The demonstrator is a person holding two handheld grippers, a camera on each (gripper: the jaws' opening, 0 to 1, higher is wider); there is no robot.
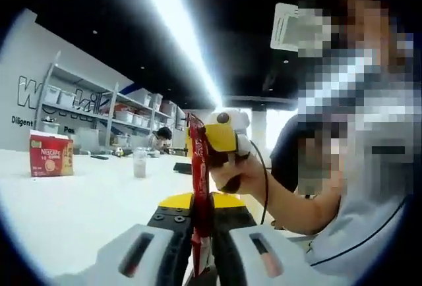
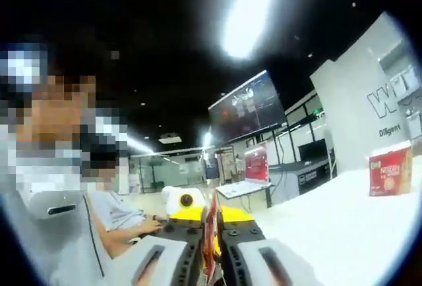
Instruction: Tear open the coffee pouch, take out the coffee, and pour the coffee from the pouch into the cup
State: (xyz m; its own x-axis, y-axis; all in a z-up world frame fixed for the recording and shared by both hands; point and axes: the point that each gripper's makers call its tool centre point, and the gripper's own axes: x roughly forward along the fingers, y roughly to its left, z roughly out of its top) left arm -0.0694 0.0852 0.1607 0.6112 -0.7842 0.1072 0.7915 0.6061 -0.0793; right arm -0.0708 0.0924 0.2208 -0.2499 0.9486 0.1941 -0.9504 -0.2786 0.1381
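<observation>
Both hand-held grippers clamp one red coffee pouch (image 1: 200,187) held above the white counter (image 1: 79,200): the left hand-held gripper (image 1: 201,250) its lower end, the right hand-held gripper (image 2: 212,259) its upper. The left gripper view adds a clear cup (image 1: 139,163) standing well apart and a red Nescafe box (image 1: 51,153).

Glossy red foil pouch (image 1: 200,187)

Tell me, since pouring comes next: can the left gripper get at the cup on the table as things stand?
Probably not yet: the left gripper is shut on the red coffee pouch, which the right gripper also pinches. The cup stands unobstructed.
</observation>
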